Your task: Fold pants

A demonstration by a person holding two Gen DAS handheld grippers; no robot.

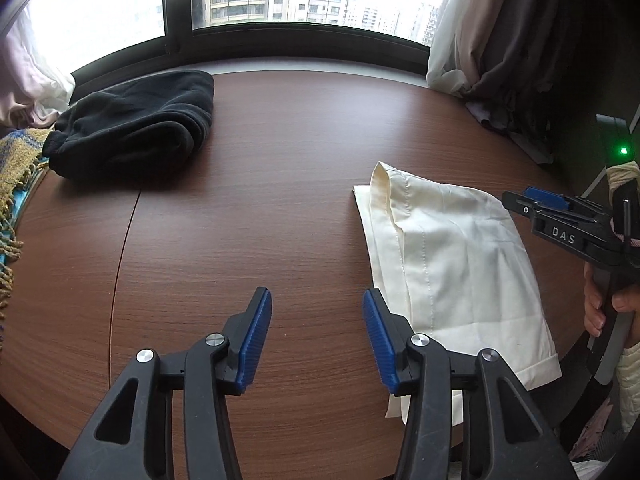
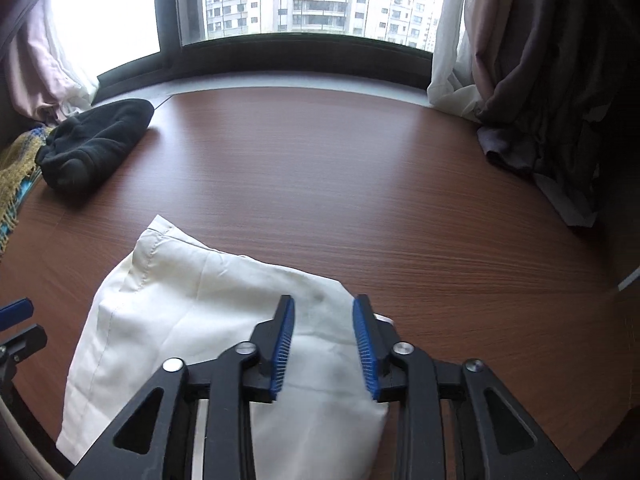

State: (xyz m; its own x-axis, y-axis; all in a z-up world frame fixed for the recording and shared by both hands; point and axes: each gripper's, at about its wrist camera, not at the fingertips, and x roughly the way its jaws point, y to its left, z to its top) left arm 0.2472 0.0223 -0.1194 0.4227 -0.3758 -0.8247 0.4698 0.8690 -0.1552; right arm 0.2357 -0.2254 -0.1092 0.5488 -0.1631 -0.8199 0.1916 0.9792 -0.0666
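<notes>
Now my left gripper (image 1: 317,314) released over bare table (image 1: 256,208), my right gripper (image 2: 323,322) released above the folded cream pants (image 2: 192,304), black garment (image 1: 136,124) far left

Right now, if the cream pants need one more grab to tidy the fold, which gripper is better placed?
Right. The right gripper hangs open directly over the folded cream pants, cloth showing between its jaws. The left gripper is open over bare table, beside the pants' edge.
</notes>
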